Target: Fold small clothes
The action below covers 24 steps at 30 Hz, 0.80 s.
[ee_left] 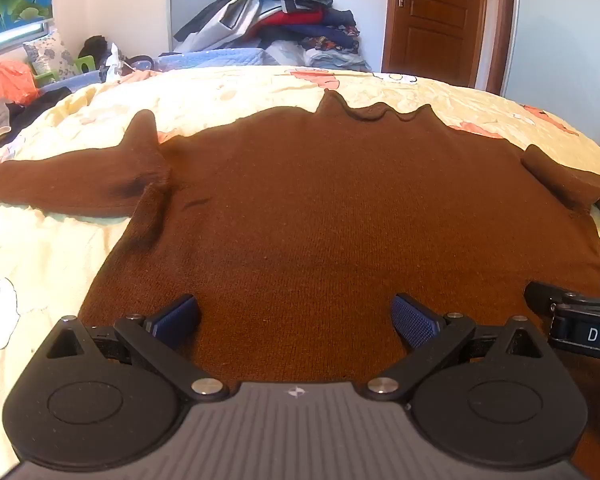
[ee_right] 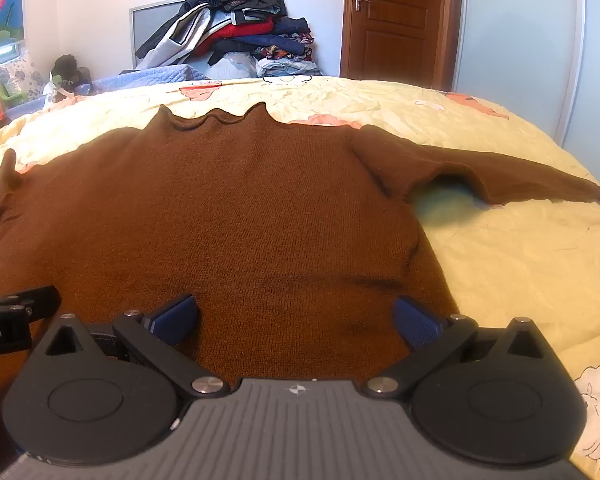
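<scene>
Brown sweater lies flat on bedspread, apparently unfolded

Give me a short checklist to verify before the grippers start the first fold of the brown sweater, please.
1. Sweater lies flat on the bedspread: ok.
2. Left gripper open, nothing between the pads: ok.
3. Right gripper open, nothing held: ok.
4. Left sleeve lies straight: not ok, bunched at the shoulder.
5. Right sleeve stretched out: ok.
6. Hem edge straight: cannot tell, hidden by the grippers.
</scene>
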### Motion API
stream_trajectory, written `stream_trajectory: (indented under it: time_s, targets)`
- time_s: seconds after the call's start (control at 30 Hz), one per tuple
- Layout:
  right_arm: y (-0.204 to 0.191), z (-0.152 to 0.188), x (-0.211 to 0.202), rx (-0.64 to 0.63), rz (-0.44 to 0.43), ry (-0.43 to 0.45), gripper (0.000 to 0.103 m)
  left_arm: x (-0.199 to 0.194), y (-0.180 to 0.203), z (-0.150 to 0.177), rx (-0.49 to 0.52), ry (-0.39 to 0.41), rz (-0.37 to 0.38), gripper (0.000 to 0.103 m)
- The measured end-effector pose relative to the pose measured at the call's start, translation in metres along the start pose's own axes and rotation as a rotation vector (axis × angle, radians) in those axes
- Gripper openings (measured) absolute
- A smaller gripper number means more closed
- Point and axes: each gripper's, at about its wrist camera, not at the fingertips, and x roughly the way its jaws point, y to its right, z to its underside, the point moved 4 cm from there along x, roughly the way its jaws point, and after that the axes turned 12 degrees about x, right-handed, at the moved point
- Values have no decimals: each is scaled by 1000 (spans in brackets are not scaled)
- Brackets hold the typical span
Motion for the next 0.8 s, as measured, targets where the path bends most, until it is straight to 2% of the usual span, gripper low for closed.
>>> stream_trajectory:
  time_s: [0.8]
  targets:
    - [0,0,0,0,0,0,103,0,1,-1,-1,-1,-4,103]
